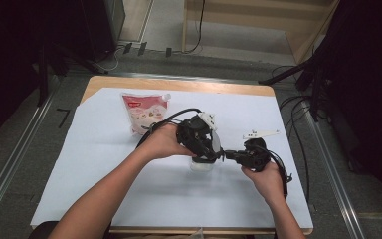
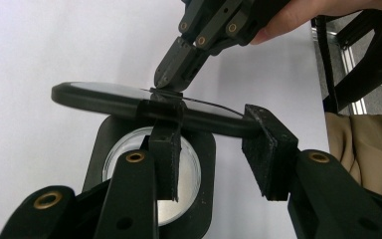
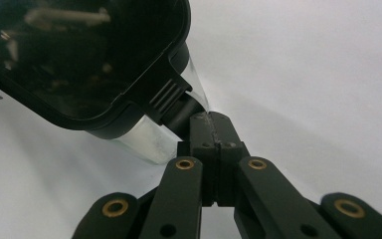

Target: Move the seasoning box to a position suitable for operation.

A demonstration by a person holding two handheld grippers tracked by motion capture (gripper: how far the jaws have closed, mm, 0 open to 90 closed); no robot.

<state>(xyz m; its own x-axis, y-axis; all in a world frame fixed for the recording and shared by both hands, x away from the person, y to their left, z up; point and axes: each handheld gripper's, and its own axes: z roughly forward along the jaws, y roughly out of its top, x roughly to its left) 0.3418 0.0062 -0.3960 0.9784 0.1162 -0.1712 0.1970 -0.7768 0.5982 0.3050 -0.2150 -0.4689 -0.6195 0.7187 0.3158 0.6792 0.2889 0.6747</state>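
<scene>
Near the middle of the white-covered tabletop (image 1: 104, 164), a little toward the near edge, stands a clear container (image 1: 201, 164) with a black lid (image 2: 129, 99) on top. The left gripper (image 2: 214, 149) comes at it from above, jaws at a middling width straddling the lid: one pad lies against the lid's side, the other sits just at its rounded end, and I cannot tell whether they press on it. In the left gripper view the round glassy mouth of the container (image 2: 151, 184) shows under the lid's black frame. The right gripper (image 3: 212, 130) comes in level from the right edge's side, its jaws fully together, pinching a thin clear tab (image 3: 199, 92) that sticks out at the lid's ribbed latch (image 3: 166, 94). A pink-and-white pouch (image 1: 145, 112) lies flat toward the far left corner, well apart from the container
</scene>
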